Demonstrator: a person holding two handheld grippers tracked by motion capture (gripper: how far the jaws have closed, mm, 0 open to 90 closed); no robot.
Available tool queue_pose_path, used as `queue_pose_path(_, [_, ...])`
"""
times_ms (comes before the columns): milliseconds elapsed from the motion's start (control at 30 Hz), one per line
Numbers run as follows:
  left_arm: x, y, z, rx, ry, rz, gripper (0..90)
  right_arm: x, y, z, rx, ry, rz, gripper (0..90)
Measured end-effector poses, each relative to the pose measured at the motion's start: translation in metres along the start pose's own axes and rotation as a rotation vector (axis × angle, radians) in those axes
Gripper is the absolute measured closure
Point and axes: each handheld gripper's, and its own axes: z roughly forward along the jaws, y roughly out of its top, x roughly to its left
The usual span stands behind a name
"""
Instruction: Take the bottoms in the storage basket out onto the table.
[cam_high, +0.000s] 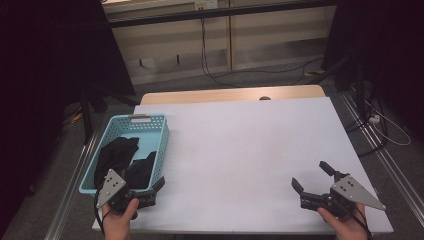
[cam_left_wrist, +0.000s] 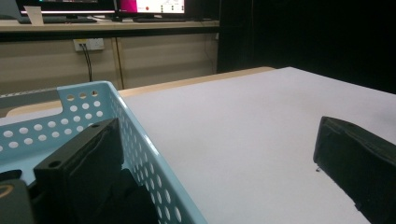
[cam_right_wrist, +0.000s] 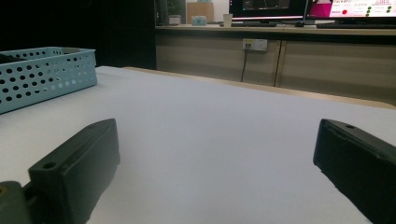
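Black cloth (cam_high: 120, 159) sits in the blue basket (cam_high: 150, 121) at table's left edge, just ahead of the left gripper (cam_high: 152, 192), jaws apart and empty, straddling the basket's near corner; right gripper (cam_high: 312, 176) released, far off.

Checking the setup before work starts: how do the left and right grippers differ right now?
The left gripper sits at the blue basket, one jaw inside over the black cloth; the right gripper sits over bare white table, far from the basket. Both are open, holding nothing, near the table's front edge.
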Motion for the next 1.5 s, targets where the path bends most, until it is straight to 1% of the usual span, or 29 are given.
queue_pose_path(200, [0.000, 0.001, 0.000, 0.004, -0.004, -0.006, 1.5, 0.000, 0.000, 0.000, -0.001, 0.003, 0.000, 0.0])
queue_pose_path(233, [0.001, 0.001, 0.000, 0.006, -0.004, -0.002, 1.5, 0.001, 0.001, 0.000, -0.004, 0.005, 0.000, 0.0])
queue_pose_path(333, [0.001, 0.003, -0.001, 0.002, -0.010, -0.009, 1.5, 0.001, 0.001, 0.000, -0.001, 0.007, -0.004, 0.0])
queue_pose_path(467, [0.000, 0.007, 0.000, -0.004, -0.017, -0.013, 1.5, 0.001, 0.001, -0.001, -0.002, 0.014, -0.007, 0.0])
queue_pose_path(533, [0.000, 0.010, 0.001, -0.004, -0.023, -0.007, 1.5, 0.001, 0.001, -0.002, 0.000, 0.014, -0.005, 0.0])
queue_pose_path(567, [-0.001, 0.011, 0.002, -0.008, -0.023, -0.013, 1.5, 0.001, 0.001, -0.002, 0.001, 0.016, -0.004, 0.0])
queue_pose_path(600, [0.000, 0.012, 0.002, -0.007, -0.024, -0.010, 1.5, 0.001, 0.000, -0.002, 0.001, 0.015, -0.004, 0.0])
queue_pose_path(633, [-0.001, 0.013, 0.002, -0.011, -0.032, -0.018, 1.5, 0.001, 0.000, -0.002, 0.001, 0.015, -0.004, 0.0])
queue_pose_path(800, [0.000, 0.020, 0.004, -0.010, -0.040, -0.009, 1.5, 0.001, 0.001, -0.002, 0.000, 0.021, -0.007, 0.0])
queue_pose_path(833, [0.000, 0.022, 0.004, -0.014, -0.043, -0.019, 1.5, 0.002, 0.001, -0.002, 0.001, 0.024, -0.010, 0.0])
queue_pose_path(933, [0.001, 0.028, 0.004, -0.023, -0.051, -0.020, 1.5, 0.002, 0.001, -0.002, 0.000, 0.027, -0.010, 0.0])
queue_pose_path(1067, [0.003, 0.040, 0.005, -0.028, -0.054, -0.003, 1.5, 0.002, 0.001, -0.002, 0.003, 0.029, -0.013, 0.0])
queue_pose_path(1100, [0.005, 0.045, 0.006, -0.035, -0.059, -0.009, 1.5, 0.002, 0.001, -0.002, 0.003, 0.029, -0.013, 0.0])
queue_pose_path(1133, [0.005, 0.045, 0.006, -0.035, -0.059, -0.009, 1.5, 0.002, 0.001, -0.002, 0.002, 0.030, -0.012, 0.0])
queue_pose_path(1200, [0.007, 0.051, 0.008, -0.035, -0.061, 0.000, 1.5, 0.002, 0.001, -0.002, 0.002, 0.030, -0.013, 0.0])
queue_pose_path(1300, [0.012, 0.060, 0.011, -0.029, -0.060, 0.021, 1.5, 0.002, 0.001, -0.002, 0.001, 0.029, -0.015, 0.0])
queue_pose_path(1367, [0.015, 0.064, 0.013, -0.031, -0.063, 0.020, 1.5, 0.002, 0.001, -0.002, 0.002, 0.030, -0.014, 0.0])
queue_pose_path(1400, [0.017, 0.066, 0.014, -0.027, -0.066, 0.027, 1.5, 0.002, 0.001, -0.002, 0.002, 0.030, -0.015, 0.0])
queue_pose_path(1433, [0.021, 0.069, 0.017, -0.024, -0.071, 0.027, 1.5, 0.002, 0.001, -0.002, 0.002, 0.031, -0.014, 0.0])
queue_pose_path(1500, [0.022, 0.070, 0.018, -0.019, -0.068, 0.026, 1.4, 0.002, 0.001, -0.002, 0.002, 0.031, -0.015, 0.0])
